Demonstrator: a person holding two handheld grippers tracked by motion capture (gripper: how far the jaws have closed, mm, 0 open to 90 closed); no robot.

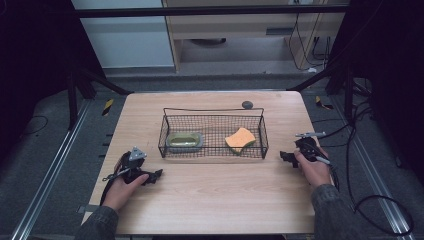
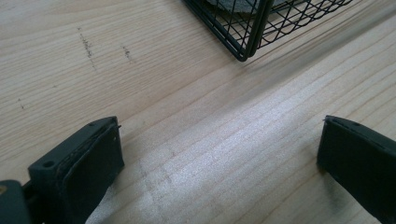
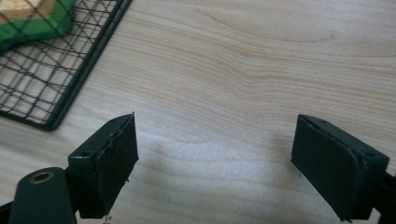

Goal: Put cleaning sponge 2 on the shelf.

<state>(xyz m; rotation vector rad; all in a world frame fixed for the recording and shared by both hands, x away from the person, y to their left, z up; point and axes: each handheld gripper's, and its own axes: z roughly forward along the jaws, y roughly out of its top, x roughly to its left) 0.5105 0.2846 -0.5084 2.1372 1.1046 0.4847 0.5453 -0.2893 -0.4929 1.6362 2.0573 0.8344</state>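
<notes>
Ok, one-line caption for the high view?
Two hand-held grippers, left and right, rest open on a wooden table beside a wire basket holding a sponge and a green dish.

pale wooden table (image 1: 215,200) on grey floor (image 1: 40,150), metal rails (image 1: 50,170) either side, light cabinet (image 1: 250,30) behind, black cables (image 1: 370,200) trailing at right.

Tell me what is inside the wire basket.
The wire basket holds a green-grey dish on its left and an orange sponge with a green underside on its right. Whatever lies beneath them is covered.
</notes>
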